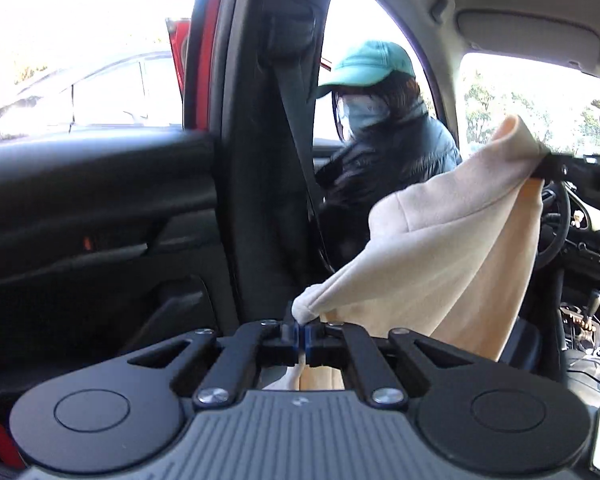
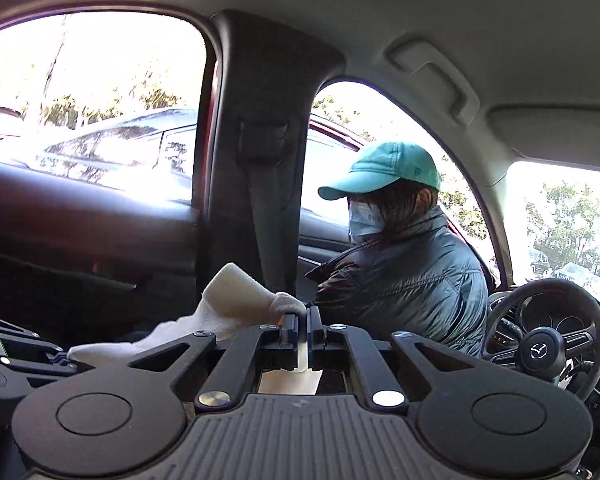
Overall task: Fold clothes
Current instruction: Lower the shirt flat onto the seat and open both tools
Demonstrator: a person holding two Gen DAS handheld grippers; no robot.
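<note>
A cream garment (image 1: pixel 460 248) hangs in the air inside a car, stretched between my two grippers. My left gripper (image 1: pixel 303 330) is shut on one corner of it at the bottom of the left wrist view. My right gripper shows in that view at the right (image 1: pixel 544 164), pinching the garment's other upper corner. In the right wrist view my right gripper (image 2: pixel 303 322) is shut on the cream garment (image 2: pixel 236 300), which runs left to my left gripper (image 2: pixel 66 356) at the frame's edge.
A person in a teal cap (image 1: pixel 370 62), mask and dark jacket (image 2: pixel 412 280) sits in the front seat. The door pillar with seat belt (image 1: pixel 272 140), the dark door panel (image 1: pixel 92 208) and the steering wheel (image 2: pixel 544 336) surround the garment.
</note>
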